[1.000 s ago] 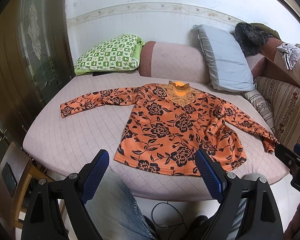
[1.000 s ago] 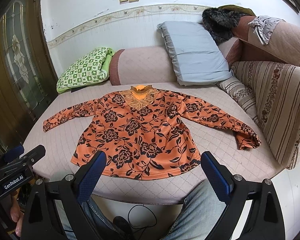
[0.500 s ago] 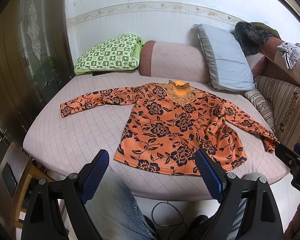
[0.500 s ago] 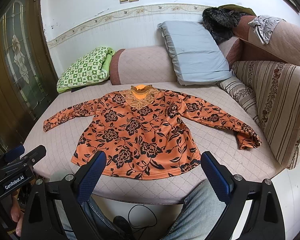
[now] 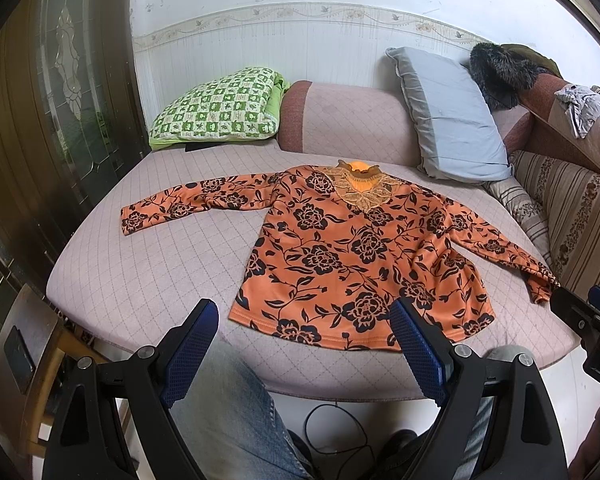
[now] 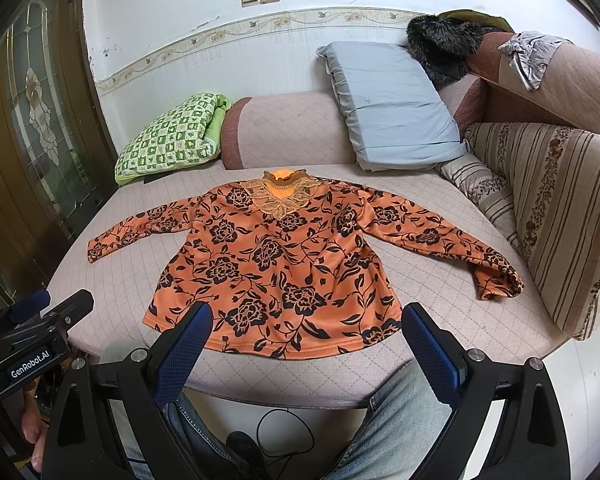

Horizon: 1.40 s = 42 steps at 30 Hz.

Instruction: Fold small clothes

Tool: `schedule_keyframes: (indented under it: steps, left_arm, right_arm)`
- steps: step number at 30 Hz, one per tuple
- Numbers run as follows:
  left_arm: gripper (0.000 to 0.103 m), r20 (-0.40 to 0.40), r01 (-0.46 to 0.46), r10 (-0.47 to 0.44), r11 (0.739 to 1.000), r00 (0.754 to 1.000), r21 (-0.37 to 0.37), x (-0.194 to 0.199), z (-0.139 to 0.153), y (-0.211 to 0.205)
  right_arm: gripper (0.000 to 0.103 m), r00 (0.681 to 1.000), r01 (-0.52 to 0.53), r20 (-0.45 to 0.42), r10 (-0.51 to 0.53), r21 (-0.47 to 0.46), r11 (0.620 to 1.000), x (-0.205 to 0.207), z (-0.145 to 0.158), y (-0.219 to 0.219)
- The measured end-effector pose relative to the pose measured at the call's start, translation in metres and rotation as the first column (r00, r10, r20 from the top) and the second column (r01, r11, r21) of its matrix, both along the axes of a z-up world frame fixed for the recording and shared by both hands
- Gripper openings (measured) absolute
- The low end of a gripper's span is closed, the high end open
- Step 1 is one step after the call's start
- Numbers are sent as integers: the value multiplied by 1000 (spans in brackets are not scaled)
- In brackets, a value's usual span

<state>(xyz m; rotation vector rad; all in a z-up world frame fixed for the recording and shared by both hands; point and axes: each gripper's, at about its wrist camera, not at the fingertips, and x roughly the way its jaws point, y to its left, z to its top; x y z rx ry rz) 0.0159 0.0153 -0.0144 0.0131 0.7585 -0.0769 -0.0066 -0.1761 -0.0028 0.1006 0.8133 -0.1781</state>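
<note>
An orange long-sleeved top with black flowers lies flat, front up, on the quilted pink sofa seat, collar toward the backrest, both sleeves spread out. It also shows in the right wrist view. Its right sleeve cuff is bunched near the striped cushion. My left gripper is open and empty, held short of the hem. My right gripper is open and empty, also just before the hem. Neither touches the top.
A green checked pillow and a grey pillow lean at the back. A striped cushion stands at the right. A dark wooden door is at the left. My legs in jeans are below the seat edge.
</note>
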Motion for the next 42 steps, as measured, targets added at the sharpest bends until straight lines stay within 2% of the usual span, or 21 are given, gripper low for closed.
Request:
schedule_keyframes:
  steps: [9,15,21,27,30,32,36,38,39,41,42]
  left_arm:
    - [88,-10,-1,1,1000,1000,3,3,-5,0]
    - [88,-41,7,-7,1000,999,11,19,-11,-7]
    - [88,-129,32,-32,999,991,4,62,-25,-22]
    - [88,-199,82,-85,996,976,-24,124,-49,-49]
    - [88,-231,118,-125,992,965,-44,160,-67,-69]
    - [87,-237,141,-150,989,960,-56,181,-78,-82]
    - [87,-241,186,-200,979,950,-77,224,-106,-109]
    - [87,-243,203,-223,974,944,-102,246,-123,-121]
    - [87,-255,208,-230,972,939,-112,258,-133,-128]
    - [87,-274,225,-255,965,927,-137,275,-151,-142]
    - [87,-290,236,-270,961,918,-146,285,-162,-151]
  right_arm:
    - [96,1000,-4,-5,4,4,1000,2,-2,1]
    - [96,1000,-4,-15,4,23,1000,7,-7,-1]
    - [96,999,23,-51,-18,95,995,24,-27,-23]
    - [96,987,139,-110,-118,207,969,50,-61,-85]
    - [95,968,238,-150,-203,268,934,66,-85,-135]
    - [94,941,331,-183,-286,309,892,75,-105,-180]
    - [92,857,514,-224,-464,315,798,89,-142,-270]
    - [87,803,595,-260,-536,323,735,93,-164,-313]
    - [80,782,623,-275,-559,344,702,94,-173,-329]
    - [78,735,675,-295,-611,406,616,90,-189,-360]
    - [78,712,697,-306,-632,413,586,88,-195,-370]
